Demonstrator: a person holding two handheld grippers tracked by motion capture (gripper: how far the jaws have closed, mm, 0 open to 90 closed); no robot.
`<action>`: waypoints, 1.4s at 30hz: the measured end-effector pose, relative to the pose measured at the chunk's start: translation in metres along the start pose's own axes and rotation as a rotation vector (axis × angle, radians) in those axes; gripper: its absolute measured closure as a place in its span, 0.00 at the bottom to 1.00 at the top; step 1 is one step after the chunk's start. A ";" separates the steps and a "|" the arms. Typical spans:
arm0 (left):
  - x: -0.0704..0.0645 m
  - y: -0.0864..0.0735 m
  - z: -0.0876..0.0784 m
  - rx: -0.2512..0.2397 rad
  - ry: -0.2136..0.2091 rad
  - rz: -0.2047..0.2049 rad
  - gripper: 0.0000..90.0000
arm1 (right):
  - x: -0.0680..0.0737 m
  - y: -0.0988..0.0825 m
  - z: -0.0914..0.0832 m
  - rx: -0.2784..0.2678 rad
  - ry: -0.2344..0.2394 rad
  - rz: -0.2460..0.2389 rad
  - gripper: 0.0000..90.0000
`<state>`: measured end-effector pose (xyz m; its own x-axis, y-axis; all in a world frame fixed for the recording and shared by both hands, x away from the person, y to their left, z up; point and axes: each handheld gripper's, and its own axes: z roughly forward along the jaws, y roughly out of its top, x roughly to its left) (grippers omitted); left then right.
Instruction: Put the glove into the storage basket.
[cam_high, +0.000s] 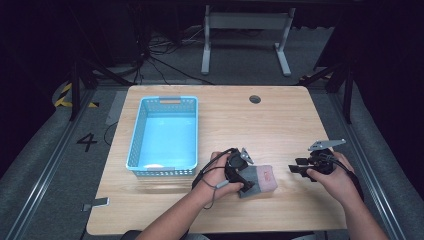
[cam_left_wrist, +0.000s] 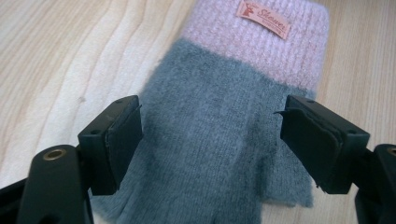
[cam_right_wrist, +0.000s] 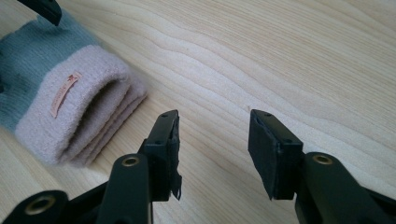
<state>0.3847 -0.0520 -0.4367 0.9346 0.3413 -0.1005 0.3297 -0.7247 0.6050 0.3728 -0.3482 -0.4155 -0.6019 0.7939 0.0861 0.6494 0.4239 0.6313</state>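
Table: pale wooden tabletop in a dark room.
My left gripper: jaws spread, straddling the glove, pads clear.
Glove: soft grey knitted glove with pink cuff, flat below; light, limp; I'd pinch the cuff.
My right gripper: open, empty, beside it.
Basket: blue plastic basket, left.

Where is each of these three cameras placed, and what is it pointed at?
High view: above the person's side, facing forward and down on the table, basket, both forearms.
Left gripper view: on the left gripper, over the glove, open jaws either side.
Right gripper view: on the right gripper, facing bare wood, open jaws.
Shared: the glove's pink cuff.
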 end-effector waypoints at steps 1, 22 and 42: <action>-0.001 0.000 0.001 0.014 -0.002 0.008 0.24 | 0.000 0.000 0.000 0.001 0.000 -0.001 0.60; -0.008 0.001 0.015 0.068 0.042 0.055 0.16 | 0.008 0.003 0.002 0.025 0.031 -0.017 0.59; 0.001 0.003 0.007 0.097 0.044 0.035 0.53 | 0.007 0.004 -0.005 0.010 0.034 -0.004 0.59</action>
<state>0.3872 -0.0581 -0.4406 0.9399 0.3386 -0.0446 0.3099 -0.7907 0.5280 0.3689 -0.3430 -0.4085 -0.6201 0.7767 0.1102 0.6514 0.4314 0.6242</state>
